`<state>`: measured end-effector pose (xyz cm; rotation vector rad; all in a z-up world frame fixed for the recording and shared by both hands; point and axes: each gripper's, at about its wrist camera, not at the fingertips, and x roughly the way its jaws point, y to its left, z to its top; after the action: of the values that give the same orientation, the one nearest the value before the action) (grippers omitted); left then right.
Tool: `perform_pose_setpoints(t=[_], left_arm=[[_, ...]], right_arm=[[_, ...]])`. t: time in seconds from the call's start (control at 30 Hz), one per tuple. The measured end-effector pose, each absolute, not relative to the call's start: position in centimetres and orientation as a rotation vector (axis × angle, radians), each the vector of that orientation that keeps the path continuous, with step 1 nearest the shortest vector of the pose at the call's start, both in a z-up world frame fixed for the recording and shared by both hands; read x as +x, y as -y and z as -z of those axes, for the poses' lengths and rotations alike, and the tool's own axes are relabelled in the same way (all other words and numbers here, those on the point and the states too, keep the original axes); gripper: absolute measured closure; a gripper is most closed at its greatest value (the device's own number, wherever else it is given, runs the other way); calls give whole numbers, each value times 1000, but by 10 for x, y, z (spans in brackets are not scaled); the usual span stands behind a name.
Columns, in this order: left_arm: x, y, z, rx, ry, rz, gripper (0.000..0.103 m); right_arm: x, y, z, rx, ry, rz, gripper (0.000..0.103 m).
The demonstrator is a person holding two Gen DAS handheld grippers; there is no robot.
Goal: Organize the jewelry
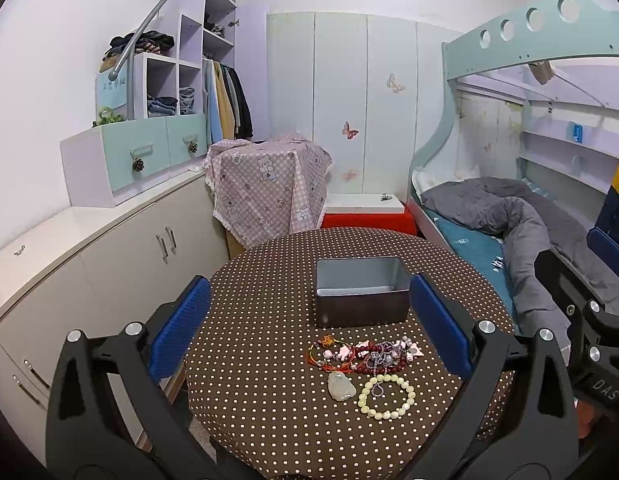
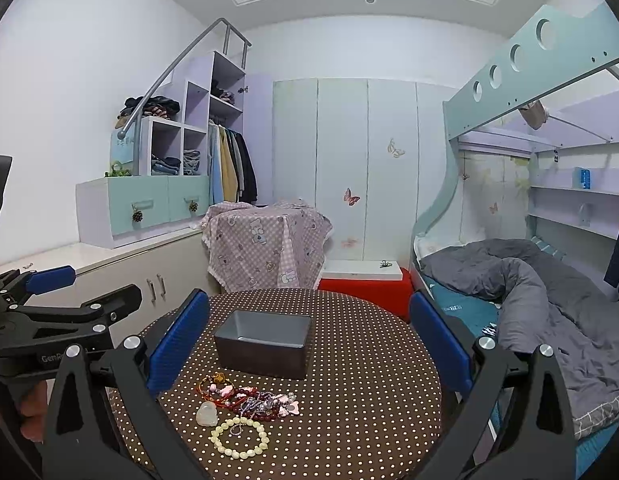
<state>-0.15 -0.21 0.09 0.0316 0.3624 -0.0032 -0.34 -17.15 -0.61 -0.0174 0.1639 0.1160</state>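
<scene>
I am holding my left gripper (image 1: 309, 320) and right gripper (image 2: 309, 344), fingers spread apart and gripping nothing, above the counter (image 1: 249, 360), where tangled jewelry (image 1: 365, 354) is lying between its near edge and the metal tin (image 1: 359, 292).

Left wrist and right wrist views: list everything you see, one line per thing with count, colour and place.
Table: one, brown cloth with white dots, centre.
Metal box: one, grey, open and empty, far side of the jewelry.
Jewelry pile: one tangle, red, pink and purple, between box and bracelet.
Bead bracelet: one, cream, nearest the cameras.
Stone pendant: one, pale, left of the bracelet.
Bunk bed: one, teal, grey duvet, right.
Covered stand: one, pink check cloth, behind table.
Left tool: open, above table.
Right tool: open, above table.
</scene>
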Motion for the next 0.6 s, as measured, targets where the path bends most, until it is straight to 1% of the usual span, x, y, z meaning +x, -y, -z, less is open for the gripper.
perform_pose_setpoints(t=[0.6], left_arm=[[1, 4, 0, 41, -371, 2, 6]], right_arm=[[-1, 171, 8, -11, -176, -129, 7]])
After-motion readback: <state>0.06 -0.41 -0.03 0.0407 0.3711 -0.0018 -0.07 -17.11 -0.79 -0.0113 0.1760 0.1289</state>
